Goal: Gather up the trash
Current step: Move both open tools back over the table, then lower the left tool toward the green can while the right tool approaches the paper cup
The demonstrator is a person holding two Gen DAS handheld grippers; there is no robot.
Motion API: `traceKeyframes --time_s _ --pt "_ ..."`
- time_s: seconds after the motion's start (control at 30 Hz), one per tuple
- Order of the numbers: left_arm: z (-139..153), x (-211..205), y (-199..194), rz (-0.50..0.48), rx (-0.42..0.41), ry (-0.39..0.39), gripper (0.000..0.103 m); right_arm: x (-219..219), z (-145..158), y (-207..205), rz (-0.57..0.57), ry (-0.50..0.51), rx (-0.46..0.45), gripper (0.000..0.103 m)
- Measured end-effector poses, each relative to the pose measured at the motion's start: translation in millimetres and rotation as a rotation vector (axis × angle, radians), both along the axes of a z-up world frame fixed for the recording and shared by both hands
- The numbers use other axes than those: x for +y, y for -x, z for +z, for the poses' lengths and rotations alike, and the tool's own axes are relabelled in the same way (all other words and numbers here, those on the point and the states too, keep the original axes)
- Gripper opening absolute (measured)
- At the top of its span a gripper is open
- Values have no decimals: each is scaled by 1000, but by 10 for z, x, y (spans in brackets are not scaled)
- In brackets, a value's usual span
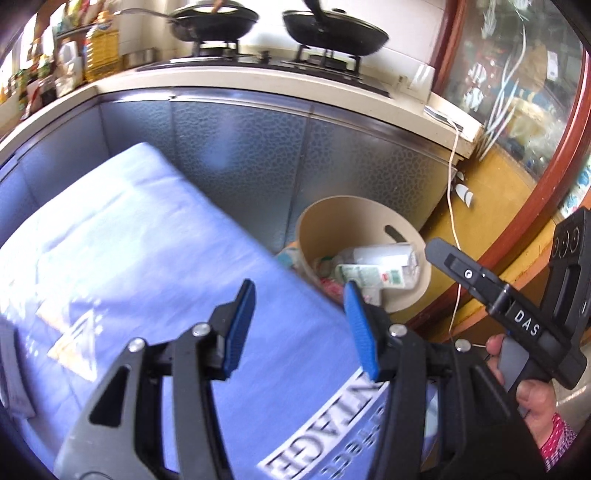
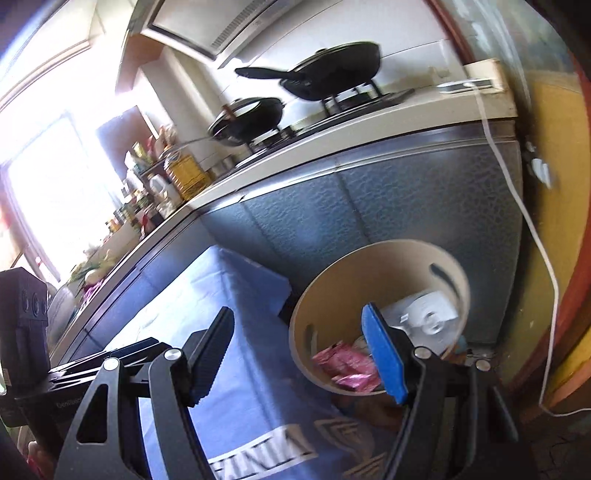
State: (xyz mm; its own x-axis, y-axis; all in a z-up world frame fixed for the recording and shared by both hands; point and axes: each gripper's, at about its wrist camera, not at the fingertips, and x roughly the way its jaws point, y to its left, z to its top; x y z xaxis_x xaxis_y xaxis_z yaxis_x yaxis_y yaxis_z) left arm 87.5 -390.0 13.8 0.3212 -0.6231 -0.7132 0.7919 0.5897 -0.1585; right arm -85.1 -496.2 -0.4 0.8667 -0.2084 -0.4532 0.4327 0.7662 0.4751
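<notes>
A beige round trash bin (image 1: 343, 218) stands on the floor between a blue-clothed table (image 1: 147, 240) and the cabinet front. Inside it lie a white and green carton (image 1: 373, 273) and a white bottle (image 1: 384, 254). My left gripper (image 1: 299, 295) hovers over the table's corner, just short of the bin, open with nothing between its blue pads. In the right wrist view the same bin (image 2: 369, 266) holds a pink wrapper (image 2: 347, 365) and a white container (image 2: 428, 317). My right gripper (image 2: 297, 321) is open and empty above the bin's near rim. A hand (image 1: 532, 395) holds its black body.
A grey cabinet front (image 1: 258, 155) carries a cream counter (image 1: 258, 79) with a gas stove and two black pans (image 1: 332, 29). Bottles and an oil jug (image 1: 101, 55) crowd the counter's left. A white cable (image 1: 452, 206) hangs beside the bin. A red-framed glass door (image 1: 517, 92) stands at the right.
</notes>
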Motion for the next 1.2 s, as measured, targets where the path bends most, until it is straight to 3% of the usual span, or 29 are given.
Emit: traceKeyframes --time_s 0.43,0.57,0.67,0.87,0.97,1.07,1.2 --pt "-88 2361 -285 347 -50 0 48 1560 198 -1035 366 75 53 68" --pt "-129 3230 -351 493 -38 12 48 2213 240 -1353 516 112 80 67" --pt "-144 3854 -376 620 -27 31 59 2741 274 -1529 635 158 97 67" --pt "-144 4942 -470 857 -17 75 59 3629 286 -1797 838 200 132 67" --pt "-204 5366 -578 917 59 125 60 3936 282 -1887 893 211 147 67" --pt "-335 5647 -676 931 204 256 60 4181 298 -2003 924 225 154 67" --pt "-543 5702 -811 891 390 420 65 4374 275 -2193 947 222 174 67"
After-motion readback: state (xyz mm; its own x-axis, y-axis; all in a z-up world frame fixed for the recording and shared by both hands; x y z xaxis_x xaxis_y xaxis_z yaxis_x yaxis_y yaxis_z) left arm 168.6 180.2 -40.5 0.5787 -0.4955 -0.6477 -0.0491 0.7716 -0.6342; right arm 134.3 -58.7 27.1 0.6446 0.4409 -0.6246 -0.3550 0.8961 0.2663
